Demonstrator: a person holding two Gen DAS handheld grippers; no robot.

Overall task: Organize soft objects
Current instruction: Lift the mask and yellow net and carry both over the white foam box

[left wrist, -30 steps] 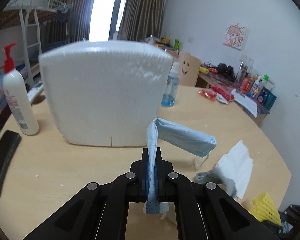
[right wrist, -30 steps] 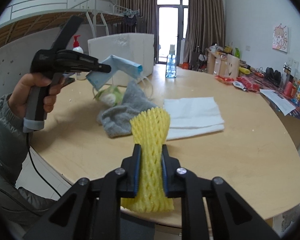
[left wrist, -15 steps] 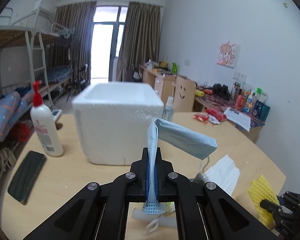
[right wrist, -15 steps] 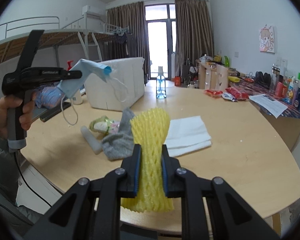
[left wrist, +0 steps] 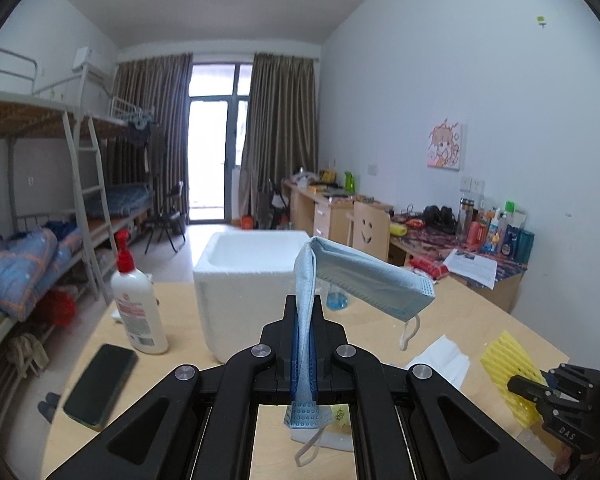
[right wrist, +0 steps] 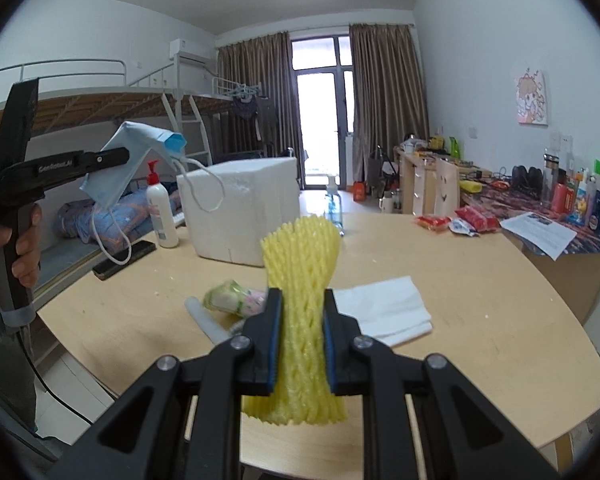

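My left gripper (left wrist: 303, 312) is shut on a blue face mask (left wrist: 364, 280), held high above the table; the mask (right wrist: 140, 148) and its ear loops hang from it at the left of the right wrist view. My right gripper (right wrist: 300, 304) is shut on a yellow foam net sleeve (right wrist: 300, 256), also raised; the sleeve (left wrist: 508, 368) shows at the right of the left wrist view. An open white foam box (left wrist: 244, 280) stands on the round wooden table (right wrist: 480, 280) ahead. A folded white cloth (right wrist: 384, 308) and a green-pink soft packet (right wrist: 232, 300) lie on the table.
A white lotion pump bottle (left wrist: 138, 304) and a dark phone (left wrist: 100, 384) sit left of the box. A blue spray bottle (right wrist: 334, 204) stands behind it. Red snack packets (right wrist: 460, 218) and a paper sheet (right wrist: 540, 232) lie far right. A bunk bed (left wrist: 40, 200) stands at left.
Both grippers have risen well above the table with their loads. The left one pulled back from the foam box, so its open top now shows.
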